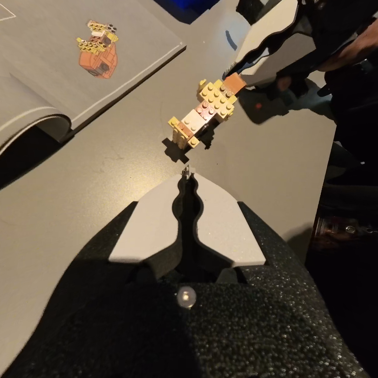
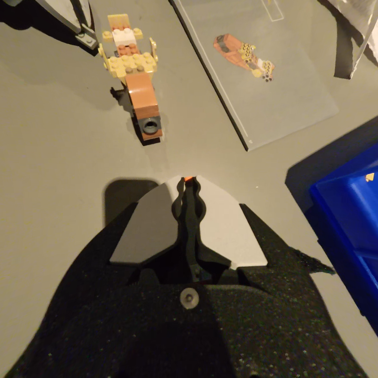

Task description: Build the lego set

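Observation:
A partly built lego model (image 1: pixel 210 102) of tan, white and brown bricks lies on the grey table (image 1: pixel 122 163). It also shows in the right wrist view (image 2: pixel 133 63), with its brown, dark-holed end toward me. My left gripper (image 1: pixel 187 178) is shut on a small grey plate (image 1: pixel 186 170), just short of the model's near end. My right gripper (image 2: pixel 188 181) is shut on a small orange piece (image 2: pixel 187 178), some way back from the model's brown end. Each gripper shows in the other view: the right (image 1: pixel 231 69), the left (image 2: pixel 86 32) with its grey plate (image 2: pixel 87 38).
An open instruction booklet (image 1: pixel 61 61) with a picture of the model lies beside the build; it also shows in the right wrist view (image 2: pixel 266 92). A blue bin (image 2: pixel 347 214) stands at the right. A clear plastic sheet (image 2: pixel 358 30) is at the far right. About 15 cm separates my left fingertips from my right.

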Demonstrator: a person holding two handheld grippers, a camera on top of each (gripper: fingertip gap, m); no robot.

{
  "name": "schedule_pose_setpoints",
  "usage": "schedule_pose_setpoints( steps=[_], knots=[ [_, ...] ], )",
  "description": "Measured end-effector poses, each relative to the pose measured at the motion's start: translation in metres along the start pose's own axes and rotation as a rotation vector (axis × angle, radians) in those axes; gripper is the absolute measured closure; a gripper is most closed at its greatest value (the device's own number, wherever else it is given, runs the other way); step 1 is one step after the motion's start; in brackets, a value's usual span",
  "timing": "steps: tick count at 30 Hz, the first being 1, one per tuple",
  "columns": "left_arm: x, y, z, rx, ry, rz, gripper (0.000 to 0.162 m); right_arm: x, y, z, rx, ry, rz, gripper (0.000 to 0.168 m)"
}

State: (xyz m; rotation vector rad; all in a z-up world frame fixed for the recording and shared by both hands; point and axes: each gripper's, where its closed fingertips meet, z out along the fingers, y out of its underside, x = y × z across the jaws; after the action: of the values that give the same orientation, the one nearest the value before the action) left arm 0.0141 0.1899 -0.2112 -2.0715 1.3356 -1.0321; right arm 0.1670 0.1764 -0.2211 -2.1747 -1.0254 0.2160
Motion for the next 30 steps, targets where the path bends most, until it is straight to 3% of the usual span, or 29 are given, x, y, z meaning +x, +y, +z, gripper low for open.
schedule_pose_setpoints(
  steps=[11,17,21,26,30],
  knots=[
    [-0.003,-0.008,0.003,-0.055,0.16,-0.014,0.158,-0.02,-0.01,-0.01,0.09,-0.016,-0.057,0.161],
    [0.004,-0.004,0.006,-0.081,0.169,0.001,0.158,-0.06,-0.04,-0.023,0.241,-0.06,-0.033,0.161],
    [0.017,-0.003,0.005,-0.044,0.163,-0.008,0.158,-0.08,-0.054,-0.016,0.277,0.002,-0.036,0.161],
    [0.032,0.005,0.007,-0.045,0.136,0.013,0.158,-0.084,-0.051,0.003,0.174,0.119,-0.045,0.161],
    [0.034,0.009,0.009,-0.061,0.11,0.034,0.158,-0.094,-0.047,0.013,0.082,0.121,-0.132,0.16]
  ],
)
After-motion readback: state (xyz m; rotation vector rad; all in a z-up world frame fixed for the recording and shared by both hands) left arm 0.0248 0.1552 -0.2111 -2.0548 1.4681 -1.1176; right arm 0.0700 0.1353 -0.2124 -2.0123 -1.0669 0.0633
